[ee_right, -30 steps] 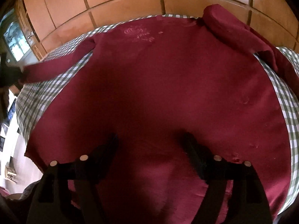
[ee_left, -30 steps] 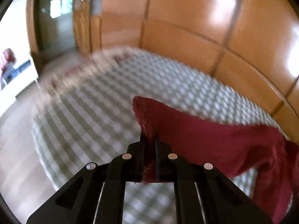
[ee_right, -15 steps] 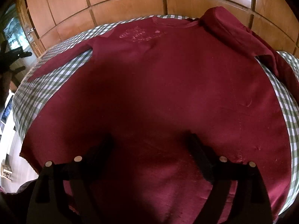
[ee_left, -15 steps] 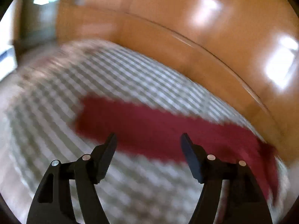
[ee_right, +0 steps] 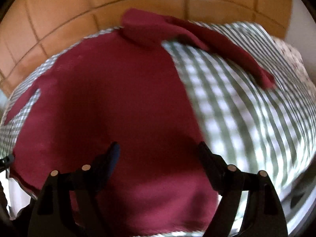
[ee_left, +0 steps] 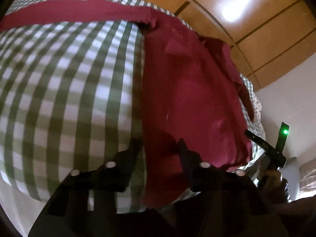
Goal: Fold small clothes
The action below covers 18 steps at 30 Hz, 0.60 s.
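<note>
A dark red long-sleeved shirt (ee_left: 187,90) lies flat on a green-and-white checked cloth (ee_left: 69,98). Its left sleeve (ee_left: 69,13) is stretched out sideways. My left gripper (ee_left: 159,148) hovers low at the shirt's left side edge near the hem. Its jaws are closing, with the fabric edge between the fingers but no pinch to be seen. In the right wrist view the shirt (ee_right: 118,98) fills the middle and its right sleeve (ee_right: 217,39) trails off to the right. My right gripper (ee_right: 158,151) stands wide over the lower right of the body, jaws closing slightly and holding nothing.
A glossy wooden panelled wall (ee_left: 256,19) runs behind the bed. The right gripper's body (ee_left: 264,146), with a green light on it, and a hand (ee_left: 274,177) show at the right of the left wrist view. Flowered bedding (ee_right: 292,59) lies beyond the checked cloth (ee_right: 246,118).
My left gripper let go of the sleeve cuff, opened, and swung down to the shirt's left side edge; the sleeve now lies flat. My right gripper slid right towards the shirt's right edge.
</note>
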{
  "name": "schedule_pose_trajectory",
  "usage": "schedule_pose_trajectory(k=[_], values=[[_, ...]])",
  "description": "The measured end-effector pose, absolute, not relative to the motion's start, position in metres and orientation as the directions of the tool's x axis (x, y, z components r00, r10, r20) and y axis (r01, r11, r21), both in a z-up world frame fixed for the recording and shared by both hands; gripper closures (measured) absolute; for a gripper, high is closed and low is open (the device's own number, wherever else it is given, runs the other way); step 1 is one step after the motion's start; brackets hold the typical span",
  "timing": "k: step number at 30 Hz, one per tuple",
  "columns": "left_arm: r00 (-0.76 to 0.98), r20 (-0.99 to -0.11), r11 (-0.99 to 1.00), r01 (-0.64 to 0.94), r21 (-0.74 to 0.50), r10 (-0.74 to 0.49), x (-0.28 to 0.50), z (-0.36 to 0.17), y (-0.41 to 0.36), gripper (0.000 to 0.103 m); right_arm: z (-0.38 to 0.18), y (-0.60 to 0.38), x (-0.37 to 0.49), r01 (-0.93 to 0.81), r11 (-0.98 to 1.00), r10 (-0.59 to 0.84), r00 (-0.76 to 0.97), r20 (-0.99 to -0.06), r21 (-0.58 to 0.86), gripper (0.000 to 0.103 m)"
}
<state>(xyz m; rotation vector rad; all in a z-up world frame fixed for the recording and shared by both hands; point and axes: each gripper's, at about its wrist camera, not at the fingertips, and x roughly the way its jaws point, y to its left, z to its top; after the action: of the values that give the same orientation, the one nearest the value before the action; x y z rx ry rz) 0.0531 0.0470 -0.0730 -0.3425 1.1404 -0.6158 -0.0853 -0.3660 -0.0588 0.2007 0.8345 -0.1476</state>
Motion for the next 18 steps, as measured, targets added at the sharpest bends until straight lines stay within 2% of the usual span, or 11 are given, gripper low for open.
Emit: schedule_pose_trajectory(k=[1,2,4,6,7,9,14,18], values=[[0.281,-0.746,0.795,0.285,-0.536,-0.604,0.051,-0.073,0.046,0.082,-0.062,-0.362,-0.091,0.191,0.975,-0.045,0.662,-0.749,0.11,0.031],[0.279,-0.749,0.797,0.285,-0.533,-0.601,0.051,-0.073,0.046,0.095,-0.064,-0.358,-0.093,0.178,0.98,-0.049,0.657,-0.752,0.091,0.036],[0.295,-0.747,0.801,0.279,-0.529,-0.596,0.047,-0.07,0.045,0.096,-0.066,-0.347,-0.1,0.147,0.988,-0.055,0.659,-0.75,0.056,0.05],[0.318,-0.749,0.811,0.298,-0.503,-0.581,0.044,-0.066,0.043,0.098,-0.066,-0.342,-0.1,0.13,0.99,-0.042,0.658,-0.752,0.059,0.086],[0.326,-0.748,0.813,0.308,-0.494,-0.578,0.043,-0.061,0.04,0.098,-0.064,-0.342,-0.101,0.121,0.991,-0.039,0.658,-0.752,0.055,0.093],[0.34,-0.744,0.814,0.321,-0.484,-0.576,0.038,-0.055,0.039,0.098,-0.059,-0.343,-0.104,0.111,0.991,-0.019,0.662,-0.749,0.072,0.097],[0.354,-0.76,0.835,0.317,-0.45,-0.544,0.021,-0.045,0.046,0.098,-0.029,-0.353,-0.127,0.061,0.99,0.047,0.701,-0.712,0.125,0.097],[0.316,-0.796,0.85,0.304,-0.43,-0.516,0.01,-0.056,0.046,0.098,-0.045,-0.348,-0.136,0.039,0.995,0.043,0.646,-0.762,0.089,0.097]])
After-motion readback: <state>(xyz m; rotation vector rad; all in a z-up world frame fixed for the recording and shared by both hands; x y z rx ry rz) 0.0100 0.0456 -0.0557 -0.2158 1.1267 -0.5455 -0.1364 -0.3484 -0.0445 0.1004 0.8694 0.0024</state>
